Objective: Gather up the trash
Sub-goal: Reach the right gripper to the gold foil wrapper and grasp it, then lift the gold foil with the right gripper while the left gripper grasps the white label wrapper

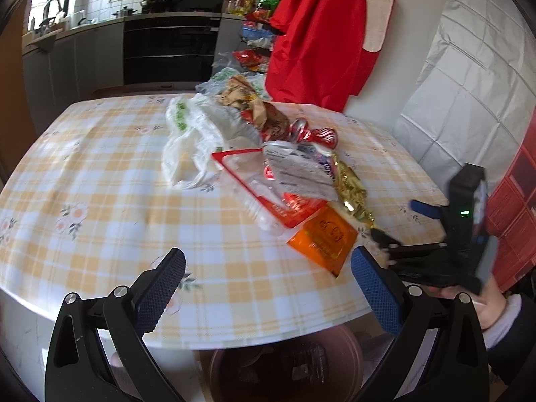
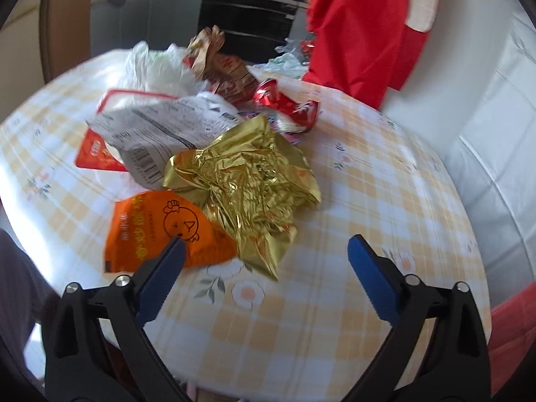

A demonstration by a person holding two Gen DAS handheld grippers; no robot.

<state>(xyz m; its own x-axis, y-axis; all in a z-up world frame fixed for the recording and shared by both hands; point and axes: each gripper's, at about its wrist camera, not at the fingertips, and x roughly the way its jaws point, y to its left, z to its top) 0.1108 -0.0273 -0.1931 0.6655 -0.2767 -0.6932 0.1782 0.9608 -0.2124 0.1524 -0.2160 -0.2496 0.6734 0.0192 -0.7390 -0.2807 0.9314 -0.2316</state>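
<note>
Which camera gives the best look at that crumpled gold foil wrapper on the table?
The right wrist view: the gold foil wrapper sits large and central, just ahead of the open right gripper. In the left wrist view it is small, off to the right, half hidden behind other trash.

Trash heaped on the table (image 2: 351,301), running from its near edge toward the far side.

Nearest lies the snack packet (image 2: 160,234), the foil wrapper (image 2: 248,181) just right of it and overlapping it. Behind them sits the printed pouch (image 2: 157,134); a crushed can (image 2: 288,104) lies farther back right, plastic bags (image 1: 191,140) back left. Below the near table edge stands what may be a bin (image 1: 284,368).
</note>
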